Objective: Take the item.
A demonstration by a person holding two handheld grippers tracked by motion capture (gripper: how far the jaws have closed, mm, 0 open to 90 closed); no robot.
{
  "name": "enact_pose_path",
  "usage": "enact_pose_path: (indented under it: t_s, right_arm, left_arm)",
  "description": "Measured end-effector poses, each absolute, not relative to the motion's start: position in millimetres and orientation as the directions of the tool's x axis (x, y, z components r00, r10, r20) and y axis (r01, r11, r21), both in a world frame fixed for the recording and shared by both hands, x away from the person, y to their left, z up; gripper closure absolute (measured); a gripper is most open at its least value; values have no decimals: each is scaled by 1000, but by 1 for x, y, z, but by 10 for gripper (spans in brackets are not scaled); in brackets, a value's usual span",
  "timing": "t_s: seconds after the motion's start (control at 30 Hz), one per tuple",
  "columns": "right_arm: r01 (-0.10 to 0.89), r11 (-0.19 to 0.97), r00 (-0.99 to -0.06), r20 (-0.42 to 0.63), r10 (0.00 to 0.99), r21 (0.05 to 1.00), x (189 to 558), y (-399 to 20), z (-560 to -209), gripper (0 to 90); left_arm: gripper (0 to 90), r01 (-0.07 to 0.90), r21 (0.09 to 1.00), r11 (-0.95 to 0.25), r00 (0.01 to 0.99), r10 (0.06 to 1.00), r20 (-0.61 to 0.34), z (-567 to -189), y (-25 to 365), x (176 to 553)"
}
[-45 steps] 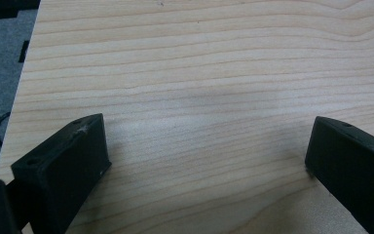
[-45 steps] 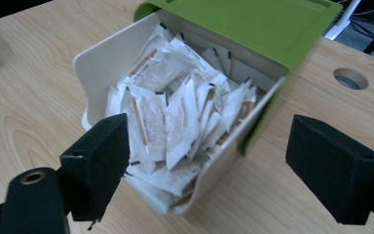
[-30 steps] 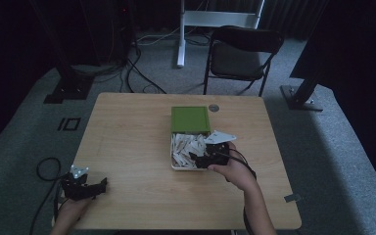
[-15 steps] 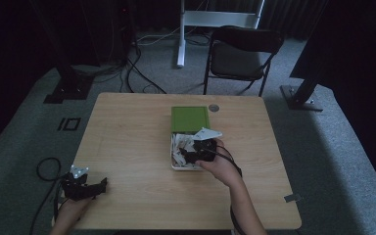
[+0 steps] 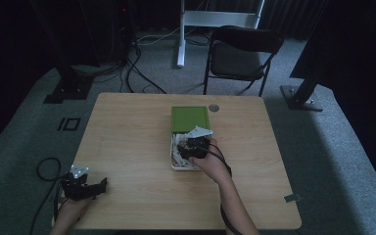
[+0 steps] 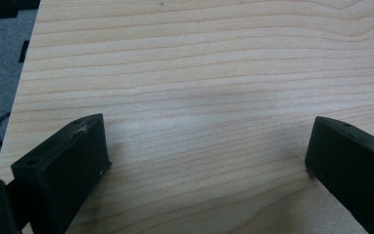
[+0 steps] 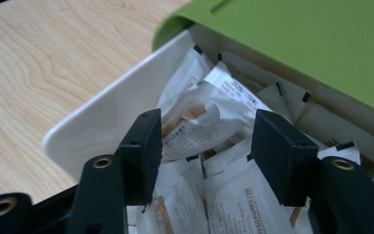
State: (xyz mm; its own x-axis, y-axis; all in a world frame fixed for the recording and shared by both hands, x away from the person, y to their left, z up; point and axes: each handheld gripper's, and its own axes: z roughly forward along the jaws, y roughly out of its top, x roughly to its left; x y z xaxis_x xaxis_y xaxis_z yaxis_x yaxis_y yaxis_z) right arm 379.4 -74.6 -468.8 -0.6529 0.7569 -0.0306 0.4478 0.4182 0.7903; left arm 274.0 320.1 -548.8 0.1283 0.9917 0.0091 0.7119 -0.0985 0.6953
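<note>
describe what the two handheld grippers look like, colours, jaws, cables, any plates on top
Both are black. The left gripper has two blocky matt black jaws with small screw holes, a grey three-cornered plate on top and a black cable that loops over the table edge. The right gripper has the same black jaws, brass-ringed holes at their bases, a pale plate and a black cable along the bare forearm.

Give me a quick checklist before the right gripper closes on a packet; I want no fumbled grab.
1. Right gripper over the white box: ok.
2. Jaws have just been closing; crumpled packet lies between them, not yet pinched: ok.
3. Green lid slid back enough to reach in: ok.
4. One packet alone between the jaws: cannot tell.
5. Left gripper apart, jaws wide over bare table: ok.
</note>
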Motion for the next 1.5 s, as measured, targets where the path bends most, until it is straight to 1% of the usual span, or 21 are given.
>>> enact_pose_path:
  t_s: [0.3,0.47,0.67,0.77,0.9,0.97,1.1,1.23,1.27,1.37,1.4,1.43,1.47,1.5]
  right_arm:
    - [466,409,-657,-3,754,784,382,-67,-473,456]
    - [489,414,-660,15,751,767,384,-64,-477,429]
    - [502,435,-663,10,748,748,387,-59,-482,446]
    - [507,418,-661,30,749,754,388,-59,-482,532]
    - [502,425,-676,35,736,753,386,-64,-479,706]
    - [496,425,-682,36,730,757,385,-67,-477,811]
    - [506,406,-677,59,733,761,385,-71,-474,877]
    - [494,434,-696,43,717,753,383,-71,-472,898]
    - [483,439,-704,38,709,758,382,-70,-472,896]
    - [489,437,-704,46,709,755,382,-70,-472,891]
    - [510,401,-679,70,731,761,383,-70,-473,672]
    - [510,401,-679,70,731,761,383,-70,-473,672]
    - [519,384,-670,85,737,764,383,-70,-474,599]
    - [528,366,-656,94,749,766,384,-70,-474,573]
  left_arm:
    - [28,712,695,-98,128,992,9,-549,320,274]
    - [28,712,695,-99,128,992,9,-549,320,274]
    - [28,712,696,-98,128,992,9,-549,320,274]
    - [28,713,694,-100,129,992,10,-549,320,274]
    - [28,712,695,-98,128,992,9,-549,320,274]
    - [28,712,695,-98,128,992,9,-549,320,274]
    - [28,712,696,-99,129,992,9,-549,320,274]
    - [28,712,695,-98,128,992,9,-549,320,274]
    - [28,713,694,-100,129,992,10,-549,320,274]
    - [28,712,695,-98,128,992,9,-549,320,274]
    - [28,712,694,-100,129,992,10,-549,320,274]
    - [28,712,695,-100,130,992,10,-549,320,274]
    - [28,713,694,-100,129,992,10,-549,320,274]
    - [28,712,695,-98,128,992,9,-549,320,274]
